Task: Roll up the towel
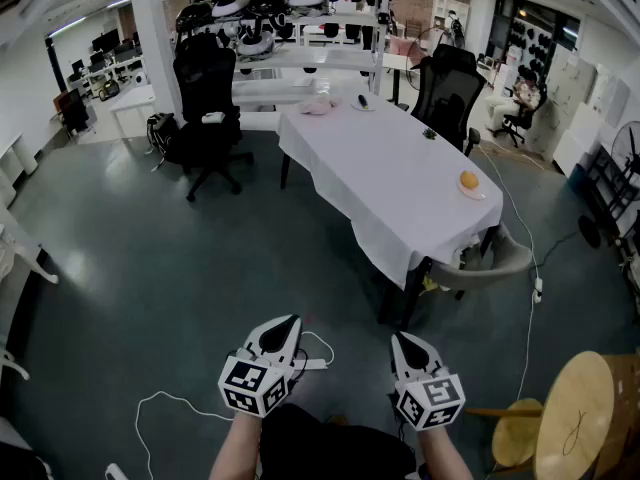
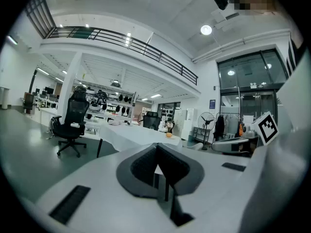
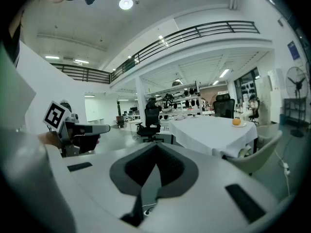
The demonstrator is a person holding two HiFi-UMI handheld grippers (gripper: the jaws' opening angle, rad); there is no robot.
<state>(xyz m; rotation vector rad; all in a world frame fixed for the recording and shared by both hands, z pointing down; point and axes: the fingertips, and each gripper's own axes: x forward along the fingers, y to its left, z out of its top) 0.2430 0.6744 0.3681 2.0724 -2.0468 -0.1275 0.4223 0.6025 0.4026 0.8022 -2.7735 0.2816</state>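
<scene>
The left gripper (image 1: 288,328) and right gripper (image 1: 401,342) are both closed with nothing between the jaws. They are held low over the grey floor (image 1: 150,298), well apart from the white-draped bench (image 1: 390,183). At the bench's far end lies a small pale pink heap, seemingly the towel (image 1: 318,106), too distant to show its long axis.
</scene>
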